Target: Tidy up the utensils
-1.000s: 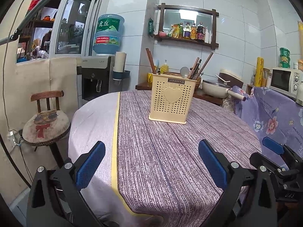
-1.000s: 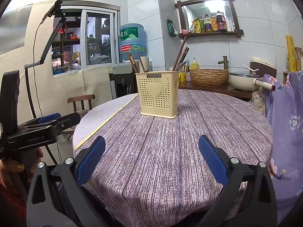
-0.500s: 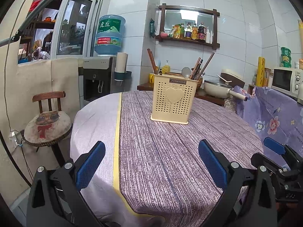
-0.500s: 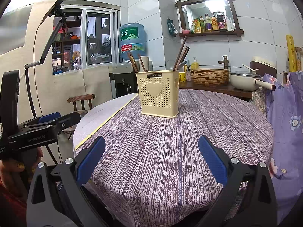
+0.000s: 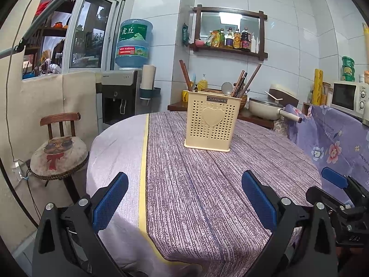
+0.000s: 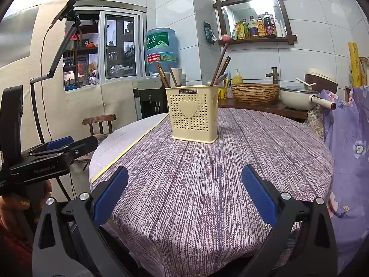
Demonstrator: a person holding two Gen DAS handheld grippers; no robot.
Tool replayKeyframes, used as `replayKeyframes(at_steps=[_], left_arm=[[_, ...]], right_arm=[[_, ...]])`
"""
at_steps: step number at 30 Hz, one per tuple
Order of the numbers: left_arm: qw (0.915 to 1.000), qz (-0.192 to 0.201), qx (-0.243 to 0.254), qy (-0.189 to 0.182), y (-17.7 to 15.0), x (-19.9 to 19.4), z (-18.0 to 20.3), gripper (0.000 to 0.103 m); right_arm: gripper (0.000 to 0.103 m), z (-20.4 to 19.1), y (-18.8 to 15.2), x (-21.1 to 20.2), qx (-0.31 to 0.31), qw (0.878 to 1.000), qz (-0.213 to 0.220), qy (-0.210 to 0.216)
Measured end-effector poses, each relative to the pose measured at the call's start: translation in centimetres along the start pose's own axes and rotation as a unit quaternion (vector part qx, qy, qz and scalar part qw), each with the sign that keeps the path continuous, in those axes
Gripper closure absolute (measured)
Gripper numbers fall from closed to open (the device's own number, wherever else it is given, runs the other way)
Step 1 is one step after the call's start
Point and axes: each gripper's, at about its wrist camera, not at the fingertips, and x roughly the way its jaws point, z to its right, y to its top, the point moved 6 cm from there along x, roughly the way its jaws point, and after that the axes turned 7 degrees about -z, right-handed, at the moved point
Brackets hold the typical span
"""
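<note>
A cream perforated utensil holder [image 5: 211,121] [image 6: 193,115] with a heart on its front stands upright on the round table. Brown chopsticks [image 5: 244,82] [image 6: 220,63] and a metal spoon [image 5: 227,88] stick out of its top. My left gripper [image 5: 184,198] hovers open over the table's near edge, well short of the holder, with nothing between its blue pads. My right gripper [image 6: 184,195] is likewise open and empty over the near edge. Each gripper shows at the side of the other's view.
The table carries a purple striped cloth [image 5: 207,184] over a pale one with a yellow stripe. A wooden chair [image 5: 60,147] stands left of the table. Behind are a water dispenser [image 5: 120,101], a counter with a pan [image 5: 267,109], a basket [image 6: 254,92] and a microwave [image 5: 350,99].
Both grippers have drawn back slightly and tilted, so the holder sits a little lower and farther in the left view. Both stay open and empty.
</note>
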Motion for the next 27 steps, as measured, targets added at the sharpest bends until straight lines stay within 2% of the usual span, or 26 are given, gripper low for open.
replayKeyframes(at_steps=[27], left_arm=[[0.9999,-0.002,0.008,0.006,-0.08,0.16,0.52,0.005]], right_arm=[[0.006,-0.09,-0.01,0.05,-0.001,1.000,-0.001,0.003]])
